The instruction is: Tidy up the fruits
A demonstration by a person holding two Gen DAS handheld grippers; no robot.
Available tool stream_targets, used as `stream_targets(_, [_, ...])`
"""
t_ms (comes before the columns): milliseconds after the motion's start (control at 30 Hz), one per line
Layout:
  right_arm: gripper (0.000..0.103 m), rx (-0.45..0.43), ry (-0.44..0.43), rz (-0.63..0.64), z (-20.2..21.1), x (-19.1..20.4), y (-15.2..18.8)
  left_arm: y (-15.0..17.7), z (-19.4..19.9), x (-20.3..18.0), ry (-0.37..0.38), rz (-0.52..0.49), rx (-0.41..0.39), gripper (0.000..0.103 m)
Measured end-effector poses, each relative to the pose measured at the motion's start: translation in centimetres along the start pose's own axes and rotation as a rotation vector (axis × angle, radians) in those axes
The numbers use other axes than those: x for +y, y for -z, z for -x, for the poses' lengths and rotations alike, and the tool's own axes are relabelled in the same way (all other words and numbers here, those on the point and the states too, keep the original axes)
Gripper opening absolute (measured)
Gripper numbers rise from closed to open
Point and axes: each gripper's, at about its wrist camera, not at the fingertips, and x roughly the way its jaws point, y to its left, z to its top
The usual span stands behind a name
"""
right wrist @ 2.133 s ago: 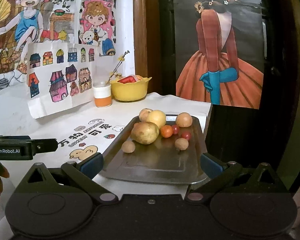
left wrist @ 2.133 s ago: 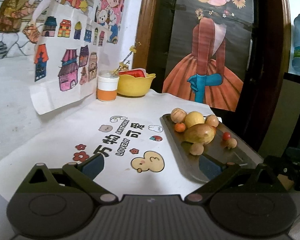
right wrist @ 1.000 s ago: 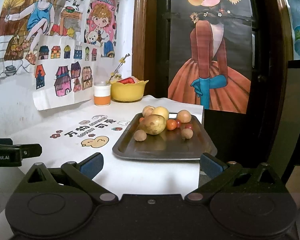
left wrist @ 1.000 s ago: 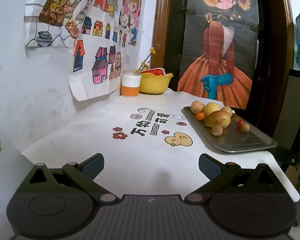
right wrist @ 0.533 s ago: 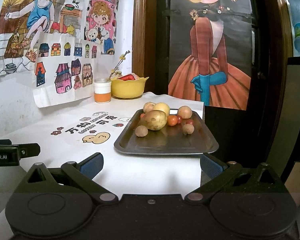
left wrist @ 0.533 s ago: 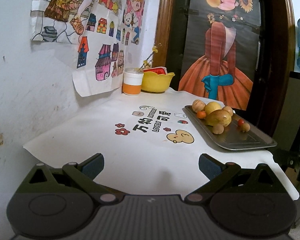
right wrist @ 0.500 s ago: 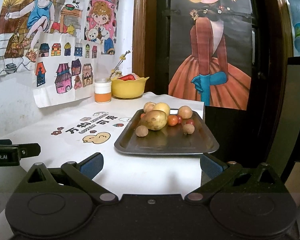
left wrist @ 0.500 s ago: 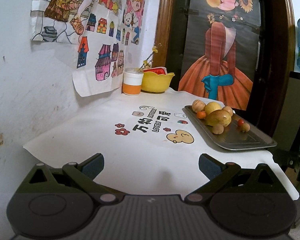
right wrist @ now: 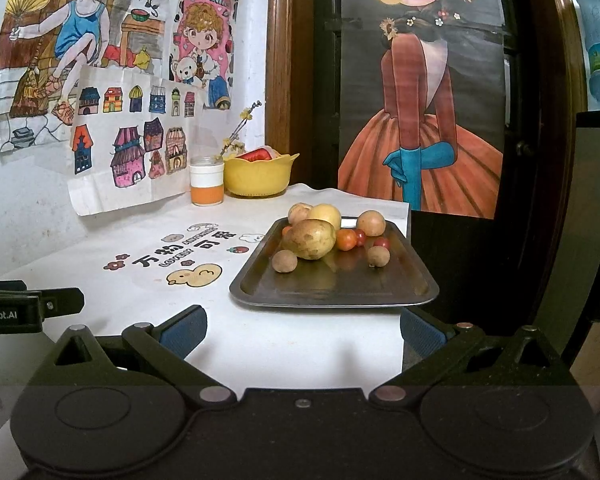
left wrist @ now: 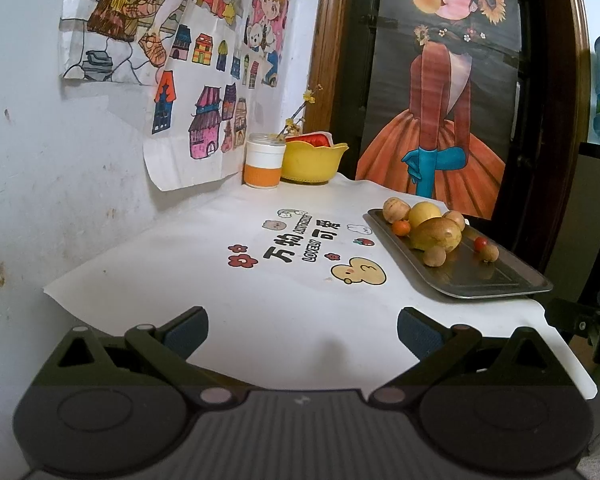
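Left wrist view has the left gripper [left wrist: 302, 330] spread wide with nothing between its blue-padded fingers [left wrist: 186, 330], hanging over the near edge of the white-covered table [left wrist: 220, 280]. Right gripper [right wrist: 303, 330] is the same deal: wide open, empty, sitting just short of the dark metal tray [right wrist: 332, 296].

That tray is on the table's right side, and the fruit is bunched at its far end: a big brownish-yellow mango-looking fruit [right wrist: 310, 239], a round yellow fruit [right wrist: 325, 213] behind it, a few small tan round ones [right wrist: 285, 261], an orange cherry tomato [right wrist: 346, 239] and a couple of tiny red ones [right wrist: 381, 243].

Back in the corner there's a yellow plastic bowl [right wrist: 258, 178] with something red in it, right beside a white and orange jar [right wrist: 207, 181]. Cartoon print on the tablecloth [right wrist: 192, 256] between.
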Motion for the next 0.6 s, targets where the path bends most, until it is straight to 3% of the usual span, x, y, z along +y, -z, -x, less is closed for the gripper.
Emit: stream_targets(600, [0.102, 0.008, -0.001, 0.005, -0.12, 0.56, 0.24, 0.1, 0.14, -0.83, 0.002, -0.034, -0.006, 0.103])
